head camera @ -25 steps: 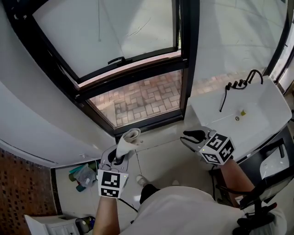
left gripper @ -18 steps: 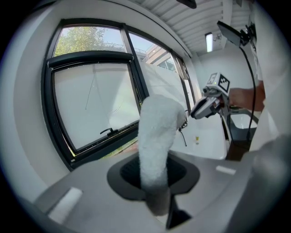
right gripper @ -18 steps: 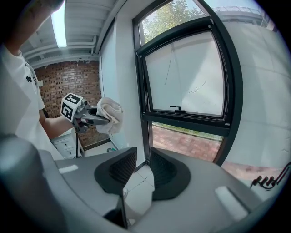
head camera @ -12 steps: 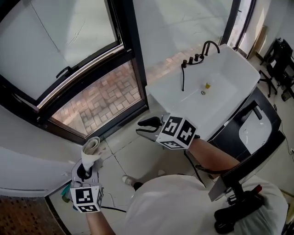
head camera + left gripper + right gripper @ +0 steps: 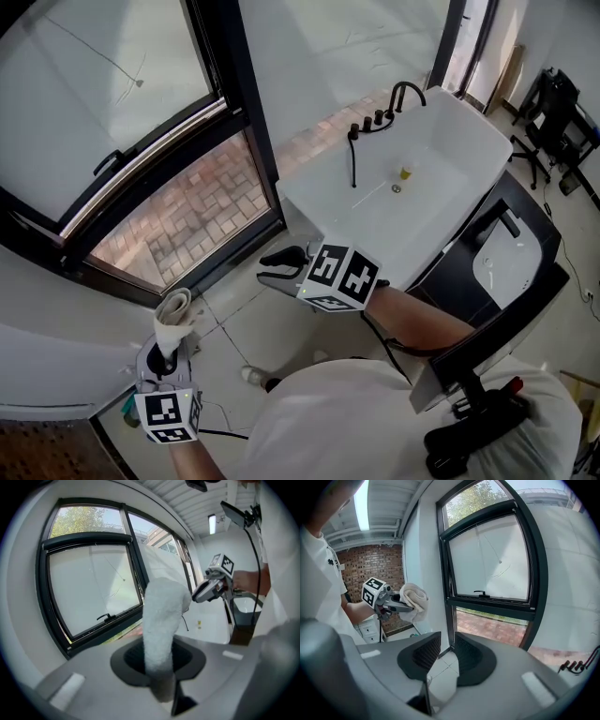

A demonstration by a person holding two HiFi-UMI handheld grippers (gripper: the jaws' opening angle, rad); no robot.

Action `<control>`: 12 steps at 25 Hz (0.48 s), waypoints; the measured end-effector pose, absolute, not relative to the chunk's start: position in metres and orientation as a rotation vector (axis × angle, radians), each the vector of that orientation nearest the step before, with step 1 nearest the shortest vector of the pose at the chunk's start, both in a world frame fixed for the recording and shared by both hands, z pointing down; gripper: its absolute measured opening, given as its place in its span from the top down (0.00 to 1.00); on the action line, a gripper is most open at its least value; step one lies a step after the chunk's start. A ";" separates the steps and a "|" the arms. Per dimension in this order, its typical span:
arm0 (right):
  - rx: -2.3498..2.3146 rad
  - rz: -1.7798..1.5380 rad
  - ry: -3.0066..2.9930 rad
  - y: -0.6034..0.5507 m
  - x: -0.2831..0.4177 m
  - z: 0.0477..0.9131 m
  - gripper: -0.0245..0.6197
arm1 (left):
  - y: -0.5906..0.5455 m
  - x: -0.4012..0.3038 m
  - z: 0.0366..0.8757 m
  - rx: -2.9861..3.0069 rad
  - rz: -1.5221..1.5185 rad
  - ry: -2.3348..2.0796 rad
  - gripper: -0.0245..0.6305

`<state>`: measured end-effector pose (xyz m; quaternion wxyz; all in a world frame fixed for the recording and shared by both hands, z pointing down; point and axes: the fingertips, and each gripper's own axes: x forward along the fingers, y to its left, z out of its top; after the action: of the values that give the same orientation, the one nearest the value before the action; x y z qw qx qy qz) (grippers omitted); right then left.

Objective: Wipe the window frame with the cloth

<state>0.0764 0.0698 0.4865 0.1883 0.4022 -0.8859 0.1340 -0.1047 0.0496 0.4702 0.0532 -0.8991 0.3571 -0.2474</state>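
Left tool (image 5: 159, 660): clenched on the cloth, its jaws pressing the cloth's lower end between them. In the head view it is low at the near left, over the floor.
Cloth (image 5: 161, 616): white, fluffy and rolled. It stands upright out of the left tool's jaws with its top folded over, and it is near the window frame but not touching it.
Right tool (image 5: 446, 657): released, its jaws apart with only floor tile showing between them. In the head view it is near the middle, just beside the near left corner of the sink, with its jaws pointing left toward the window.
Window frame (image 5: 246, 122): black, at the far left. An upright post divides the glass, and the upper sash has a black handle (image 5: 105, 161) on its bottom rail, with a lower pane beneath.
Brick paving (image 5: 187, 225): reddish, seen through the lower pane.
Sink (image 5: 450, 187): white and rectangular, right of the window, with a black faucet (image 5: 403, 91) at its far edge.
Floor (image 5: 281, 323): pale tiles, lying between the window and the person.
Person: white top; the bare right forearm reaches out to the right tool.
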 end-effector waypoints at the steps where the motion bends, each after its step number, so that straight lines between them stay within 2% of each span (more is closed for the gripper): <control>1: 1.133 0.381 -2.492 0.070 0.076 0.487 0.82 | 0.050 -0.105 0.471 -2.733 -0.756 1.083 0.82; 12: 1.142 0.387 -2.495 0.071 0.075 0.490 0.82 | 0.052 -0.105 0.473 -2.735 -0.771 1.066 0.82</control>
<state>0.0754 0.0710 0.4897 0.1840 0.4051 -0.8850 0.1373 -0.1052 0.0523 0.4725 0.0535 -0.8999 0.3507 -0.2537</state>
